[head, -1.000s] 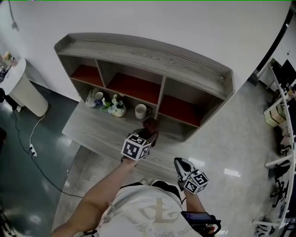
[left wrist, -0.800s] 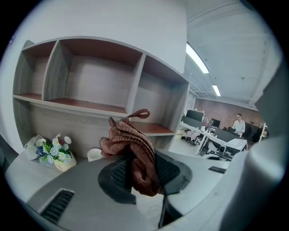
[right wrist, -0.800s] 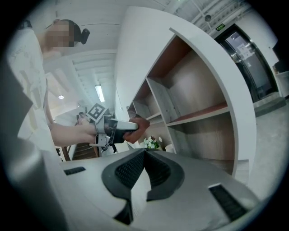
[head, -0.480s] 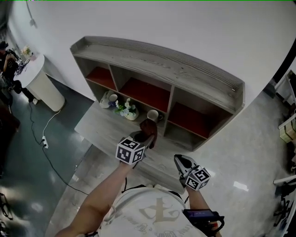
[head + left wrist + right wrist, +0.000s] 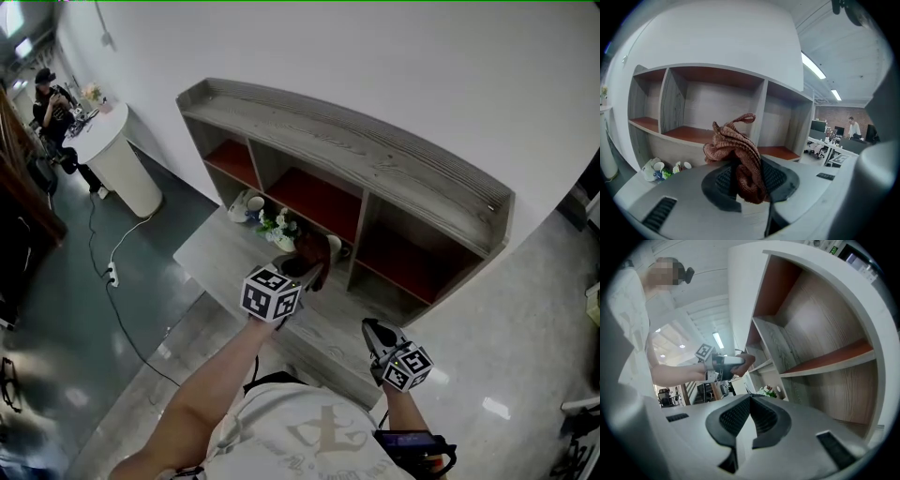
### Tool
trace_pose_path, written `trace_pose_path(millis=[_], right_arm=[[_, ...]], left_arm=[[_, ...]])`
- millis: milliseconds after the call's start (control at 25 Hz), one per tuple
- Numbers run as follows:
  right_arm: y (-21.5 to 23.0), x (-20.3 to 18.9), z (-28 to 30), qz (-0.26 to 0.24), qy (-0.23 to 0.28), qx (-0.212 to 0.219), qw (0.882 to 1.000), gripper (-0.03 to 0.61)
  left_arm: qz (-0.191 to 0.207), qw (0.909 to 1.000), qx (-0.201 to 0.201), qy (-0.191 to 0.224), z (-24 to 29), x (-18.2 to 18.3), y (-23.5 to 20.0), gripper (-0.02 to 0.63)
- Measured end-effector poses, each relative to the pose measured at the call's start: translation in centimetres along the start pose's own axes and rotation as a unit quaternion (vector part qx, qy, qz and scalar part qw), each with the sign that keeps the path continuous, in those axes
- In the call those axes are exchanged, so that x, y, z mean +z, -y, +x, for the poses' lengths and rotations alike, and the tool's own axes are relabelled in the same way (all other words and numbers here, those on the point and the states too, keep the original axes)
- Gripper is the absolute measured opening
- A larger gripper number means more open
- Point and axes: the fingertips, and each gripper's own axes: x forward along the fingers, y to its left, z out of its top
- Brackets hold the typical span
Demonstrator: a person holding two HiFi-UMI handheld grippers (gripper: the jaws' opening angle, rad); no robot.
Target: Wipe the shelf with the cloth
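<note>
A grey wooden shelf (image 5: 375, 155) with three red-floored compartments stands against the white wall, above a lower ledge. My left gripper (image 5: 302, 272) is shut on a bunched reddish-brown knitted cloth (image 5: 738, 154), held in front of the middle compartment (image 5: 710, 136). The cloth (image 5: 314, 253) hangs over the lower ledge in the head view. My right gripper (image 5: 378, 335) is low at the right, near the ledge's front edge, shut with nothing between its jaws. In the right gripper view the left gripper (image 5: 733, 364) with the cloth shows ahead, beside the shelf (image 5: 820, 357).
White cups and a small flower ornament (image 5: 267, 220) sit on the lower ledge (image 5: 220, 258) at the left. A white round table (image 5: 117, 155) stands far left, with a cable on the dark floor (image 5: 112, 272). A person sits behind that table.
The head view has swung, so the shelf sits further right and lower. The left gripper still holds the cloth in front of the middle compartment. The right gripper stays low.
</note>
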Motion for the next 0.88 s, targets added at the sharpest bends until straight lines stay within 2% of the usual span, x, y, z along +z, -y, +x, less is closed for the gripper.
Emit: trace_pose_path(millis=[280,440,560,720,880], right_arm=[[0.7,-0.6,0.5,0.009,0.004,-0.008,1.000,0.005],[1.2,-0.6,1.0,0.012,0.011,-0.030,0.999,0.005],[1.3,-0.5,1.7,0.014,0.016,-0.048,0.999,0.005],[1.9,-0.5,2.0,0.018,0.021,-0.077,0.997,0.005],[2.2,-0.3,2.0,0.022,0.027,-0.103,0.994,0.005]], left_arm=[[0.028,0.9995,-0.012,0.000,2.7,4.2,-2.0,0.103],[0.030,0.9985,-0.046,-0.008,5.4,5.7,-2.2,0.103],[0.037,0.9966,-0.070,-0.026,7.3,6.4,-2.5,0.104],[0.053,0.9933,-0.076,-0.069,9.5,6.6,-3.2,0.104],[0.071,0.9878,-0.099,-0.098,11.3,6.5,-2.8,0.104]])
